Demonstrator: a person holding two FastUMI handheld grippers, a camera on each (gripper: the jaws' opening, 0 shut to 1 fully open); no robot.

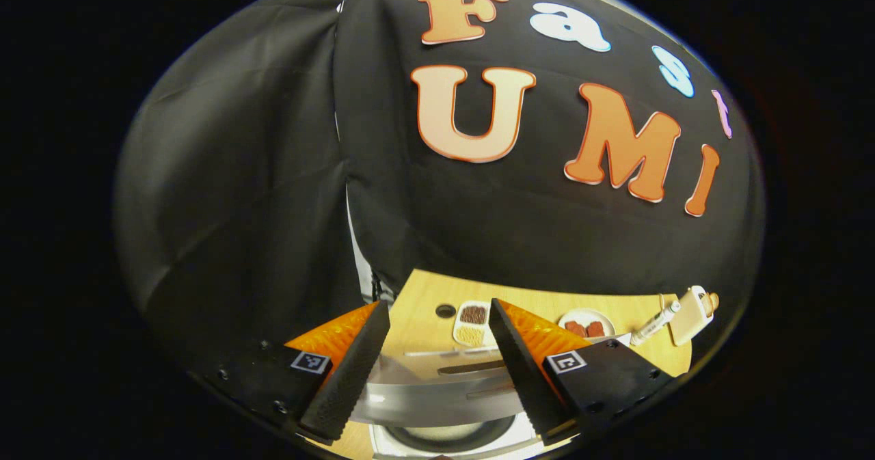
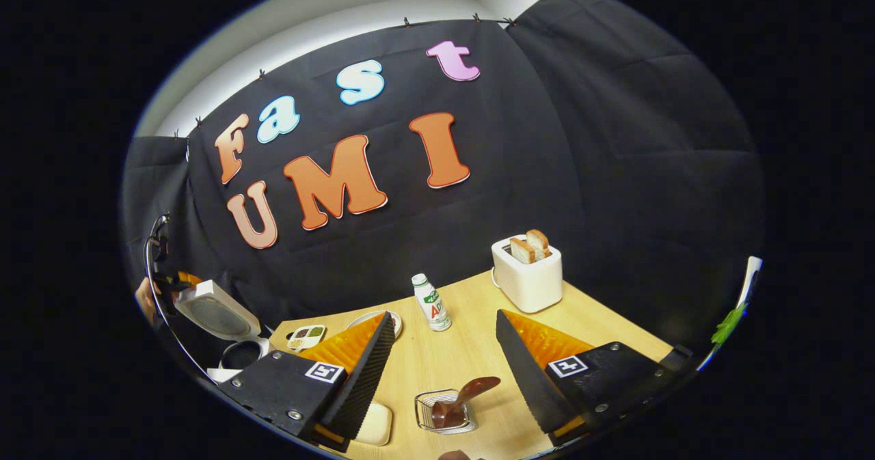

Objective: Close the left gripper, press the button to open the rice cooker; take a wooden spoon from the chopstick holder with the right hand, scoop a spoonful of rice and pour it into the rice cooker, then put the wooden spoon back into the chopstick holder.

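A: Status on the left tongs (image 1: 432, 357)?

B: Released, wide gap between the fingers, nothing in them. I have them hovering over the rice cooker (image 1: 437, 405). Its lid is up, metal edge running across between the fingers, dark inner pot (image 1: 451, 436) just below at the bottom edge of the left gripper view.

A: And the right?

B: Right tongs (image 2: 444, 371) also spread apart, gripping nothing. They're above the worktop (image 2: 472, 337), pointed at the chopstick holder (image 2: 444, 412), a small wire basket sitting between the fingers. Wooden spoon (image 2: 472, 388) is in it, bowl end up, leaning toward the right finger.

A: Cooker visible from that side?

B: Yes, far left in the right gripper view, lid (image 2: 215, 313) tilted open, pot opening (image 2: 240, 354) under it. The other gripper and a bit of the hand holding it show near the lid.

A: Rice?

B: Can't tell for sure. In the left gripper view I see a divided tray (image 1: 472, 323) with brown and yellowish fillings behind the cooker, and a plate (image 1: 586, 323) with reddish pieces to its right.

A: Anything else on the worktop?

B: White toaster (image 2: 528, 279) with two bread slices standing in it, far side. Small bottle (image 2: 432, 303) upright near its left. A pale block (image 2: 372, 424) just beside my right tongs' left finger.
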